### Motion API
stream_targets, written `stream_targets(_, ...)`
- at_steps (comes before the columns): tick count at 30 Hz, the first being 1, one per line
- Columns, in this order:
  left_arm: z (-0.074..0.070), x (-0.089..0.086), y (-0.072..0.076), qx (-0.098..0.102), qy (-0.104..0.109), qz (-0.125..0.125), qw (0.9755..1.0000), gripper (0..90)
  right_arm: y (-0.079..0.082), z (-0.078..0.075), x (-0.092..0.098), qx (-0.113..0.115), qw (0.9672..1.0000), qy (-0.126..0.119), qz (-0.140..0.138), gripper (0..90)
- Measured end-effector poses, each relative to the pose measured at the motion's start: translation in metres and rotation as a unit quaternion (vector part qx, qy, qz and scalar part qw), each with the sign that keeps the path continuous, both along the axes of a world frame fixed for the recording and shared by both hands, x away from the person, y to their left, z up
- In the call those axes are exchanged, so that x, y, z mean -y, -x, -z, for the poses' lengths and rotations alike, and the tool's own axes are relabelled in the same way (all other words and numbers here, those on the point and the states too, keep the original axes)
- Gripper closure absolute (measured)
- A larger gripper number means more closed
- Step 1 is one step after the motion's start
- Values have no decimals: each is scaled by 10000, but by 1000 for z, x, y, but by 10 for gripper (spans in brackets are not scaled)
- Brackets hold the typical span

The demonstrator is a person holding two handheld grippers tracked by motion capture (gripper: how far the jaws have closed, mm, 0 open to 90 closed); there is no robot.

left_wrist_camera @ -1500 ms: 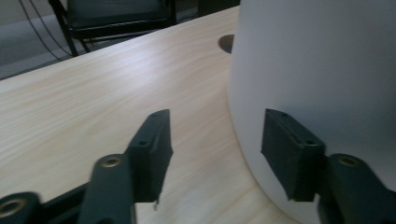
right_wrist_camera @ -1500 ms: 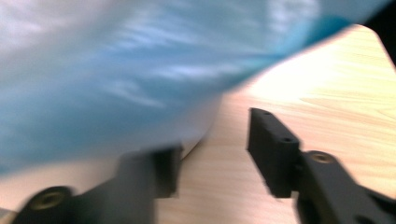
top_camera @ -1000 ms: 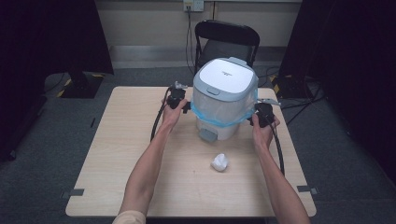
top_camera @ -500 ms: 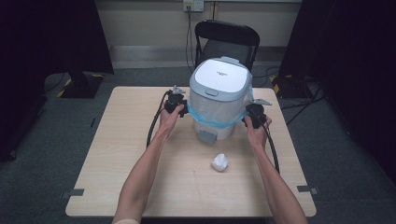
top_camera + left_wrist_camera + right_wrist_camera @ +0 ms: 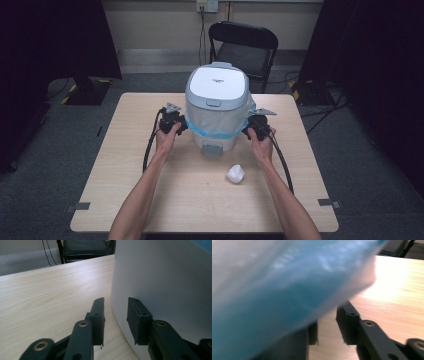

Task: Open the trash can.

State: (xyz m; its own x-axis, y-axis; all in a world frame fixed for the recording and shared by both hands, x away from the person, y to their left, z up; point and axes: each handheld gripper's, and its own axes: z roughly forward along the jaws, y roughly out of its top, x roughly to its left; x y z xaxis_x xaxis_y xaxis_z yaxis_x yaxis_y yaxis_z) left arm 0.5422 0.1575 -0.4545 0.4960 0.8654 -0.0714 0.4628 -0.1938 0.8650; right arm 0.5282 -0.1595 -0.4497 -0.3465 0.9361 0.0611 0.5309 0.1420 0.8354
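**Hidden and indistinct parts around the bin**

The blue bag film (image 5: 269, 297) appeared blurred and covered most of one jaw of the right gripper (image 5: 329, 327). The bin (image 5: 165, 285) was cut off by the frame's top and right edges. The small white wad (image 5: 235, 173) was too small to identify.

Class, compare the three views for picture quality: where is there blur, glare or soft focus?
High view: evenly lit and sharp, dark surroundings. Left gripper view: the bin wall and table are sharp, the chair behind soft. Right gripper view: the blue bag liner is a close blur and the table glares nearly white.
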Motion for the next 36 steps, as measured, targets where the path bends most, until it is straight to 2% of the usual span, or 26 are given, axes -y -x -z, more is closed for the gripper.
stream_targets(1, 0, 0, 0, 0, 0, 0, 10000, 691, 0, 0, 0, 0, 10000, 0, 0, 730)
stream_targets(4, 0, -6, 13, 47, -61, -78, 9999, 749, 5, -1, -10, -12, 9999, 69, -125, 768)
stream_targets(6, 0, -9, 16, 40, -43, -70, 10000, 748, 7, -1, -12, -28, 9998, 54, -177, 769)
stream_targets(10, 0, -18, 33, 56, -71, -156, 9998, 748, 17, -2, -19, -65, 9990, 77, -433, 767)
stream_targets(11, 0, -18, 33, 56, -71, -156, 9998, 751, 19, -2, -20, -68, 9989, 87, -446, 767)
stream_targets(12, 0, -20, 41, 78, -93, -198, 9997, 752, 21, -3, -22, -74, 9988, 89, -478, 767)
stream_targets(14, 0, -20, 45, 59, -77, -242, 9997, 764, 25, -3, -25, -57, 9985, 125, -530, 767)
stream_targets(15, -1, -22, 54, 38, -73, -268, 9996, 775, 28, -3, -26, -66, 9984, 142, -543, 768)
stream_targets(17, 0, -23, 62, 72, -68, -276, 9996, 775, 32, -4, -28, -66, 9979, 200, -607, 767)
stream_targets(20, -2, -24, 68, 18, -93, -279, 9996, 775, 36, -6, -29, -132, 9975, 246, -654, 767)
stream_targets(21, -2, -25, 73, 46, -192, -309, 9993, 775, 40, -6, -30, -129, 9972, 259, -690, 768)
stream_targets(23, -2, -25, 76, 38, -165, -320, 9993, 779, 47, -6, -30, -122, 9970, 216, -735, 768)
stream_targets(24, -2, -26, 83, 59, -167, -275, 9995, 797, 49, -5, -30, -97, 9969, 211, -747, 768)
stream_targets(26, -3, -26, 89, 61, -273, -238, 9993, 807, 54, -6, -31, -114, 9967, 210, -778, 768)
stream_targets(28, -3, -28, 95, 17, -167, -221, 9996, 819, 60, -6, -31, -155, 9964, 178, -813, 769)
stream_targets(31, -3, -29, 103, 69, -280, -246, 9993, 818, 67, -6, -32, -158, 9959, 177, -871, 769)
stream_targets(34, -3, -31, 114, 73, -240, -278, 9993, 819, 82, -7, -34, -153, 9952, 196, -944, 769)
stream_targets(36, -2, -31, 117, 96, -261, -279, 9992, 820, 86, -7, -34, -154, 9951, 202, -960, 769)
